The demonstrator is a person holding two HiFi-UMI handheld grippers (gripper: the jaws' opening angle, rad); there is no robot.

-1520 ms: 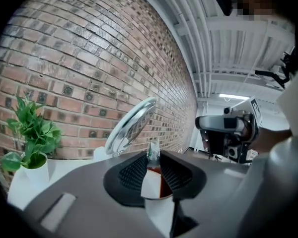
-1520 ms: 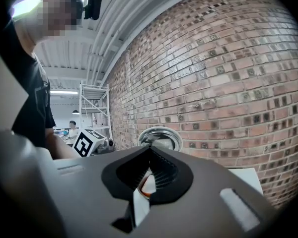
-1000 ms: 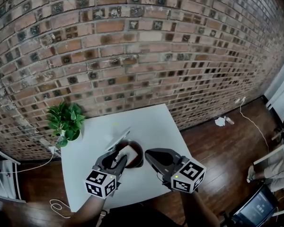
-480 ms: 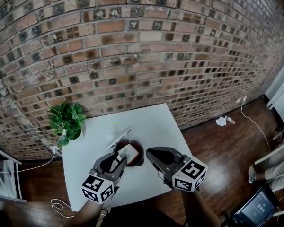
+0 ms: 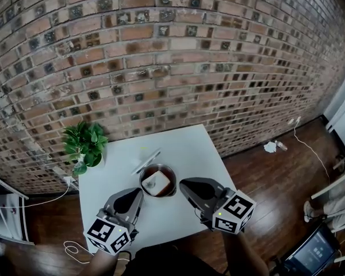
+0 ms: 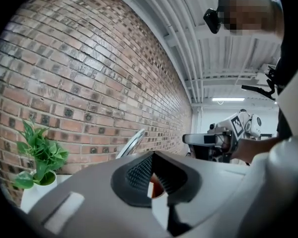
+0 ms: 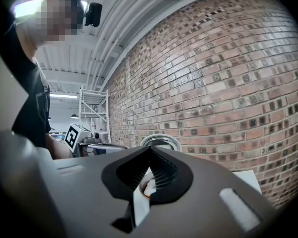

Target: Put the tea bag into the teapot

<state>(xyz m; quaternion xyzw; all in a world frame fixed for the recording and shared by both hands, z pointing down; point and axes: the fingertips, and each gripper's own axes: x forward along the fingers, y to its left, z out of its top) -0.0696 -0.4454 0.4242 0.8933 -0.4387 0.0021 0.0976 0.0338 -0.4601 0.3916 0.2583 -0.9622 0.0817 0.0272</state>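
Observation:
The dark round teapot (image 5: 168,178) stands open near the middle of the white table (image 5: 184,148). A white tea bag (image 5: 156,184) lies inside it. My left gripper (image 5: 139,193) sits just in front and to the left of the pot, apart from it, shut with nothing between its jaws. My right gripper (image 5: 184,184) hovers at the pot's right side, also shut and empty. In the left gripper view, my left gripper (image 6: 153,155) shows its pads meeting, with a sliver of the teapot (image 6: 157,188) beyond them. The right gripper view shows my right gripper (image 7: 150,150) closed too.
The pot's metal lid (image 5: 146,161) lies tilted on the table just behind the pot and shows as the lid (image 6: 131,144) and the lid (image 7: 160,141). A potted green plant (image 5: 85,145) stands at the table's far left corner. A brick wall (image 5: 161,68) rises behind.
My left gripper has pulled back from over the pot toward the table's front left and closed its jaws. The tea bag stays lying in the pot. The right gripper has barely moved.

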